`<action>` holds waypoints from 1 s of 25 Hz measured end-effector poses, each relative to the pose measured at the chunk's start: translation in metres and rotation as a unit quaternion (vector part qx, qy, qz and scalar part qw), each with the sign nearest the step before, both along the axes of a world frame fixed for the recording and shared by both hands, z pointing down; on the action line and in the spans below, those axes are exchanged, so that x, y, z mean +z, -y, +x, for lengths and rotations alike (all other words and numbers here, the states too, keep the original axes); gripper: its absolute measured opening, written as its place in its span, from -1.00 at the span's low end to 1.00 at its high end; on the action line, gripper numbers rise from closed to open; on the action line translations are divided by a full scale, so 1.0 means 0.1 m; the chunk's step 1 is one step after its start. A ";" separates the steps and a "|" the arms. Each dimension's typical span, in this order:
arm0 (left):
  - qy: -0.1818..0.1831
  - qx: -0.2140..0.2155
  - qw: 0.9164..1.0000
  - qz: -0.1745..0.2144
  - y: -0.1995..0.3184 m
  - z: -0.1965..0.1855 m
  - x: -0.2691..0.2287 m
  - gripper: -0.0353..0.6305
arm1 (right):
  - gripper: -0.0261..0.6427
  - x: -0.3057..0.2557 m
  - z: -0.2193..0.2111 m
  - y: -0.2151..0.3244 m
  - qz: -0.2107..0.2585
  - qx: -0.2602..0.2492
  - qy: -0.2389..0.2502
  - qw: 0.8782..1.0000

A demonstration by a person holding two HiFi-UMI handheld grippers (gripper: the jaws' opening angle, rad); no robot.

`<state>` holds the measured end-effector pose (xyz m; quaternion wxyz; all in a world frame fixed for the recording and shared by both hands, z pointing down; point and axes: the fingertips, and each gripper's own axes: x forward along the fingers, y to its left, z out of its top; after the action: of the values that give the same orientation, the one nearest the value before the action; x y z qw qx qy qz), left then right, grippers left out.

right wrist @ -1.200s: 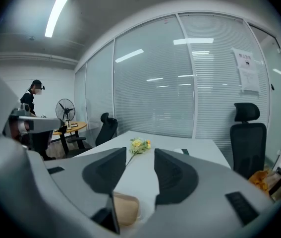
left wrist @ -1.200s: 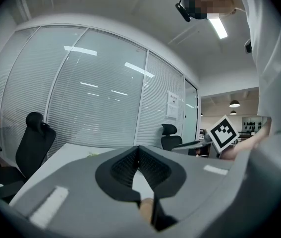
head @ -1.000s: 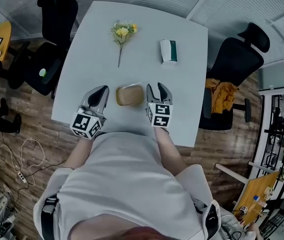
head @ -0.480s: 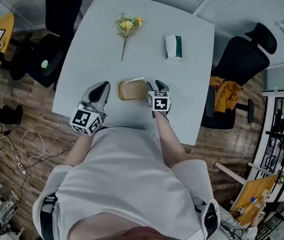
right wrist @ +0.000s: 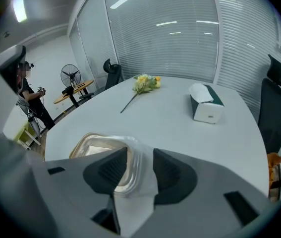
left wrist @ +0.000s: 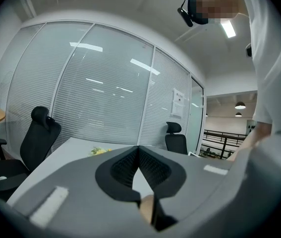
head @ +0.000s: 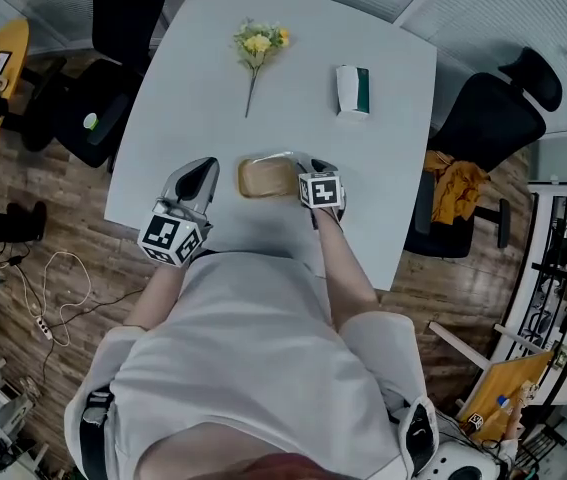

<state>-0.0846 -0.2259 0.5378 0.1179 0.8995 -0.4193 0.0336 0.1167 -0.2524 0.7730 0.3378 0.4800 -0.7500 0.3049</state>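
Plastic tub [right wrist: 99, 151] now between right jaws

Bare worktop [head: 293, 113] lies open between the plastic container [head: 266, 177] at the near edge and the flower [head: 256, 48] and tissue box [head: 353, 89] farther off. Black chairs [head: 481, 120] flank both sides.

Clear plastic tray [head: 268, 176] of tan food, flat on white table [head: 198, 78]

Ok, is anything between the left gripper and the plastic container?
Nothing visible: in the head view only bare table lies between the shut left gripper and the container. The right gripper has its jaws apart round the container's rim.
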 end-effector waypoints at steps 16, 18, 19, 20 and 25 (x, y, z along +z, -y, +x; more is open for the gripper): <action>-0.009 0.004 1.000 -0.013 0.24 -0.01 0.12 -0.87 | -0.50 0.27 0.03 0.05 -0.080 -0.042 -0.002 0.996; -0.009 0.006 1.000 -0.015 0.25 -0.01 0.14 -0.87 | -0.50 0.27 0.01 0.04 -0.084 -0.046 0.001 0.995; -0.009 0.006 1.000 -0.016 0.26 0.00 0.15 -0.87 | -0.51 0.27 0.01 0.04 -0.086 -0.047 0.003 0.995; -0.008 0.007 1.000 -0.017 0.26 0.00 0.16 -0.87 | -0.52 0.26 0.00 0.04 -0.088 -0.049 0.005 0.995; -0.014 0.010 1.000 -0.019 0.26 -0.01 0.18 -0.87 | -0.61 0.27 -0.04 0.03 -0.098 -0.047 0.028 0.994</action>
<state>-0.0852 -0.2520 0.5561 0.1402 0.9016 -0.4082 0.0298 0.1130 -0.2550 0.8001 0.3764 0.4004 -0.7472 0.3739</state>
